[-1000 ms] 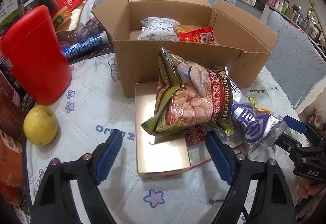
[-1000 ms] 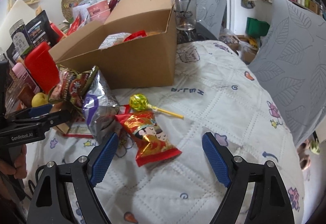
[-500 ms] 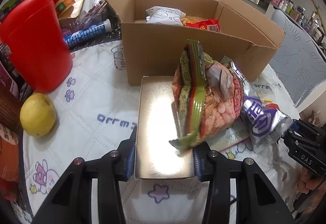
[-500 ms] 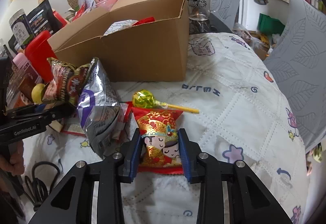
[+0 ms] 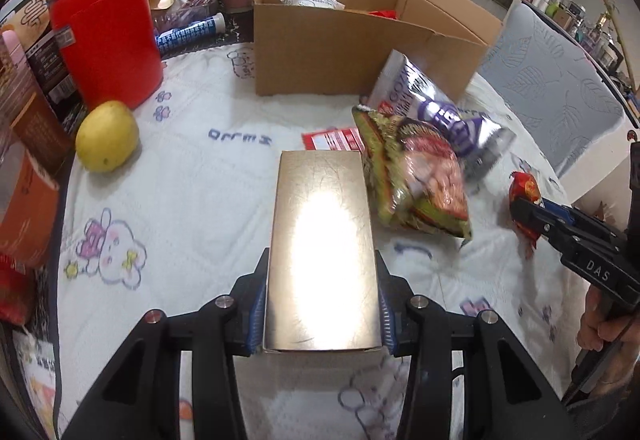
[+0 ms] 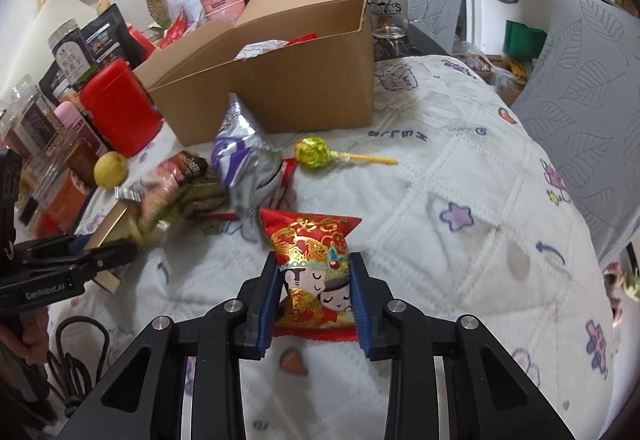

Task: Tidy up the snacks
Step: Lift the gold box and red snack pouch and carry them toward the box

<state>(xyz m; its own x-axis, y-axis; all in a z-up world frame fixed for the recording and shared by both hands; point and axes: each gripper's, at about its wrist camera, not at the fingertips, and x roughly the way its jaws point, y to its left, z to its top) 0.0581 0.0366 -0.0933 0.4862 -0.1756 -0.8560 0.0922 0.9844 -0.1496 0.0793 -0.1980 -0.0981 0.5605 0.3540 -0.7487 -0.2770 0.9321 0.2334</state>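
Left claw point(image 5: 322, 304): pinches the gold box point(image 5: 322, 240) by its long sides, near end; lift it level.
Right claw point(image 6: 316, 300): pinches the red packet point(image 6: 314, 264) low down; hold it firm.
Loose bags point(image 5: 416, 176): just beside the gold box; clear them.
Cardboard box point(image 5: 360, 32): open, farther back on the surface point(image 5: 200, 168); likely drop point.

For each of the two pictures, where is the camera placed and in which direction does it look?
Left wrist view: sits on the left tongs, looking down and forward over the gold box they clamp toward the cardboard box; the right tongs and a hand show at right.
Right wrist view: sits on the right tongs, looking over the red snack packet they clamp; the left tongs show at left.
Shared: cardboard box, silver-purple bag, yellow fruit, red canister.
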